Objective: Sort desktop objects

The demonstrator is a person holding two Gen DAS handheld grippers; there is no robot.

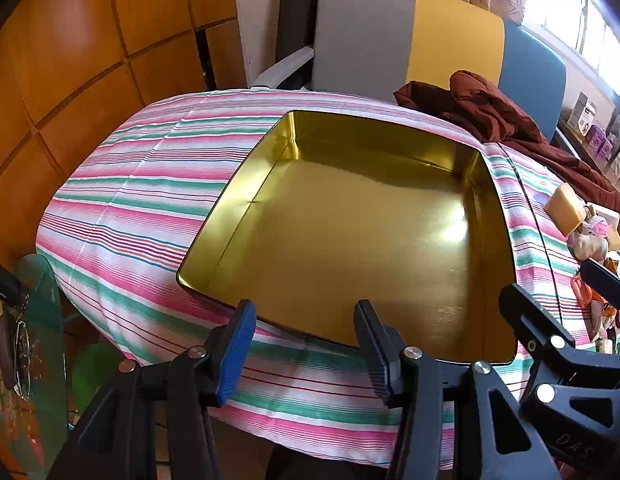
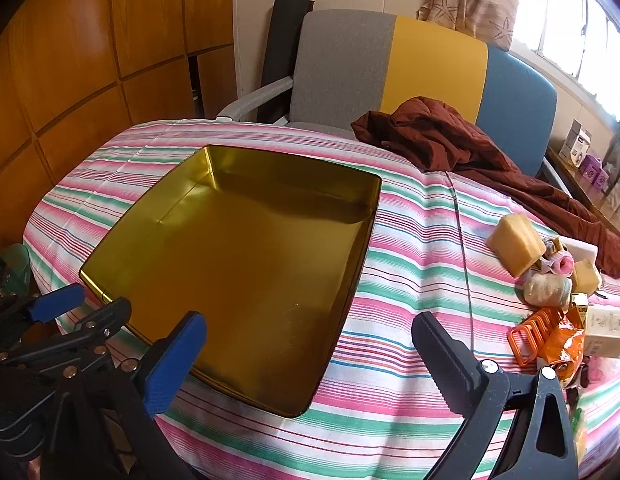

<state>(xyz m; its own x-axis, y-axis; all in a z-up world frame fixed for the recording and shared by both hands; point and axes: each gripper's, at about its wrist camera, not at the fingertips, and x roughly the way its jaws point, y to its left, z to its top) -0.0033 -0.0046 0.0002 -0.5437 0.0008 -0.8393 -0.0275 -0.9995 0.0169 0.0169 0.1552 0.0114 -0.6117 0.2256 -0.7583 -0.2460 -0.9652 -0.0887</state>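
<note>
An empty gold tin (image 1: 350,220) (image 2: 229,260) lies open on the striped tablecloth (image 1: 149,184). My left gripper (image 1: 303,312) hovers over the tin's near rim, jaws apart, nothing between them; in the right wrist view the left gripper (image 2: 103,298) shows at the tin's left corner. My right gripper (image 2: 310,320) stands wide open above the tin's right edge and the cloth, holding nothing, and the right gripper (image 1: 546,280) also shows in the left wrist view. A pile of small objects lies at the right: a yellow block (image 2: 516,246), a rolled sock (image 2: 548,292), an orange rack (image 2: 528,338), an orange packet (image 2: 564,344).
A crumpled dark red cloth (image 2: 450,140) lies at the table's far right. A grey, yellow and blue chair (image 2: 390,64) stands behind the table. Wooden panels (image 2: 89,60) line the left wall. A small beige box (image 2: 608,330) sits by the pile.
</note>
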